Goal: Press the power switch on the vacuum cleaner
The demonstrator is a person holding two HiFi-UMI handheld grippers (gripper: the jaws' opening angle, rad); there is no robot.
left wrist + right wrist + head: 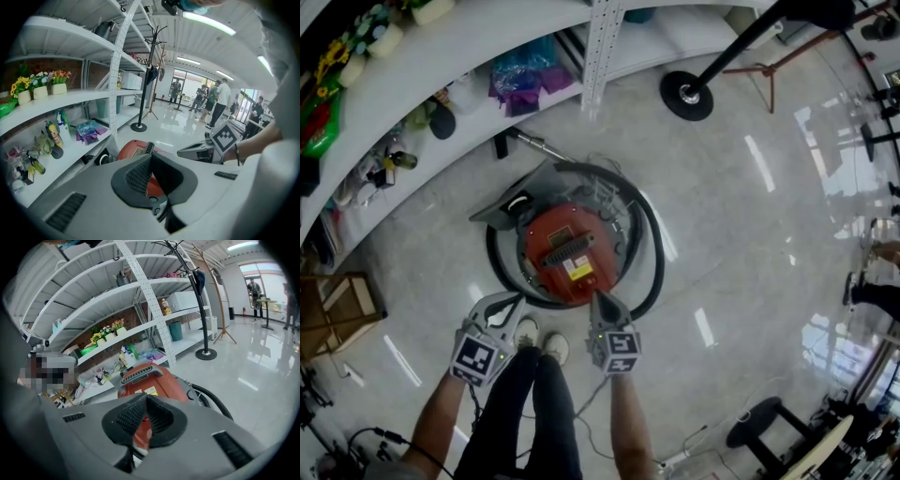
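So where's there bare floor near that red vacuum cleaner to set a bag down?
The widest bare floor lies right of the hose, out to the coat stand base. A narrower strip runs between the shelf and the wooden crate, left of the vacuum cleaner. It's crowded around the person's shoes.

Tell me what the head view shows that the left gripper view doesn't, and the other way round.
Only the head view shows the full loop of black hose round the machine and the person's shoes on the floor. Only the left gripper view shows the ceiling lights and a bright glazed entrance far down the room. Both show the red vacuum cleaner, the white shelving, the coat stand's round base and the right tool.
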